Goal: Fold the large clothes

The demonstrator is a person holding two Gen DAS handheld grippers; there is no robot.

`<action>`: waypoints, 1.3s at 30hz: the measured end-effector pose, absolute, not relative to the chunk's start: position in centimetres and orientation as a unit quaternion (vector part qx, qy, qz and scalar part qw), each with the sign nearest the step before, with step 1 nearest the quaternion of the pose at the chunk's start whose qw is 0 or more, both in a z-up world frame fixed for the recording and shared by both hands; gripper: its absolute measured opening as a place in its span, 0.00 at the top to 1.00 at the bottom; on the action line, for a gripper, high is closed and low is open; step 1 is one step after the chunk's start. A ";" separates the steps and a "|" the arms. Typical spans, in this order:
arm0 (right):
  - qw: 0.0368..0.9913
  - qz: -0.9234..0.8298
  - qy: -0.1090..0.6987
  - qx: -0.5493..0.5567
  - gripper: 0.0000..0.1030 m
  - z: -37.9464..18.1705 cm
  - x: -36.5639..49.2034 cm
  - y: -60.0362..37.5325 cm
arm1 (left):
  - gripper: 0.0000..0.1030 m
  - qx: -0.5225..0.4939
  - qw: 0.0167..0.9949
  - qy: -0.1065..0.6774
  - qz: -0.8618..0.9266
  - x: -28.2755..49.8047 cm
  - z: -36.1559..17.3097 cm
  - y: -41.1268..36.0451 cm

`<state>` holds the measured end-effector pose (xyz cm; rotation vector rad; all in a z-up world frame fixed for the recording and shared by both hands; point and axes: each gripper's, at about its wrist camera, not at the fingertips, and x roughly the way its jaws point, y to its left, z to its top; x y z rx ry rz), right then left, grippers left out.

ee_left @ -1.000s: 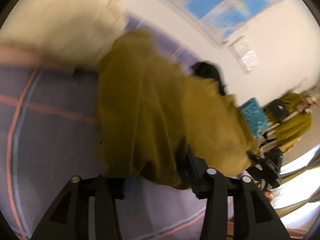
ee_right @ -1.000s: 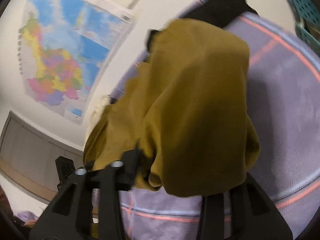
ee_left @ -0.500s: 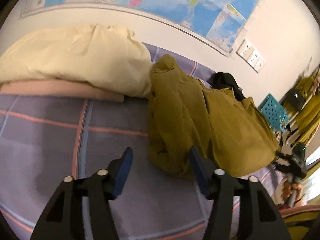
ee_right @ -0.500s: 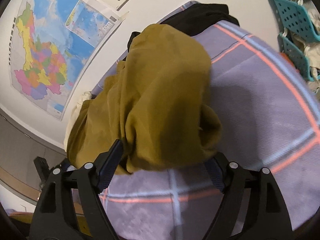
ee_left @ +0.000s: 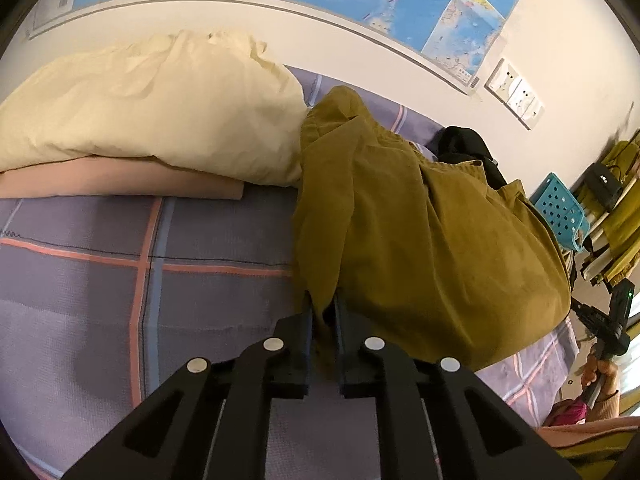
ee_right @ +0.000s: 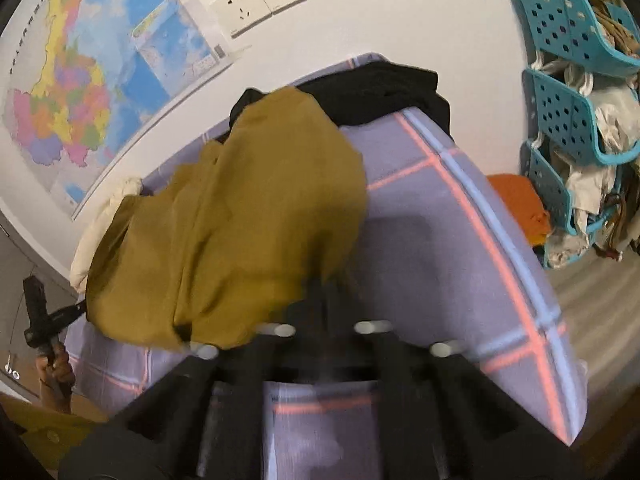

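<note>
The left gripper (ee_left: 323, 312) is being closed, and an edge of the big mustard-yellow cloth garment (ee_left: 420, 232) is pinched between its jaws. The right gripper (ee_right: 326, 292) is shut on another edge of the garment (ee_right: 240, 216), though that view is blurred. The garment is heaped on the purple checked bedsheet (ee_left: 120, 280), beside a cream pillow (ee_left: 152, 104).
</note>
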<state>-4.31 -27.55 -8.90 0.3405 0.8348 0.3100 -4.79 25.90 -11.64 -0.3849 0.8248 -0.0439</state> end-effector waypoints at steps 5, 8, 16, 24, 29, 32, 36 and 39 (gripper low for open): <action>0.894 0.118 0.393 0.180 0.99 -8.6 -2.8 -29.4 | 0.87 -0.187 0.896 0.403 -0.009 -4.6 -12.0 25.8; 0.884 0.096 0.431 0.156 0.97 -9.9 -2.1 -28.0 | 0.76 -0.174 0.896 0.407 0.010 -4.4 -11.9 25.6; 0.913 0.172 0.348 0.123 0.64 -4.1 -5.0 -23.8 | 0.60 -0.162 0.908 0.386 -0.015 -4.4 -10.3 24.8; 0.863 0.197 0.421 0.196 0.69 -8.7 -1.9 -23.1 | 0.46 -0.174 0.892 0.417 0.011 -2.9 -11.5 24.9; 0.849 0.241 0.401 0.247 0.38 -6.7 -5.4 -24.7 | 0.37 -0.202 0.900 0.384 -0.037 -6.1 -10.1 25.5; 0.815 0.270 0.417 0.299 0.22 -7.5 -7.1 -25.8 | 0.34 -0.233 0.893 0.377 -0.085 -8.0 -10.3 26.0; 0.776 0.281 0.443 0.349 0.15 -9.7 -8.4 -26.6 | 0.24 -0.249 0.872 0.380 -0.182 -9.0 -11.6 24.0; 0.766 0.271 0.451 0.370 0.16 -10.7 -8.1 -26.4 | 0.24 -0.230 0.861 0.409 -0.196 -8.2 -12.8 21.9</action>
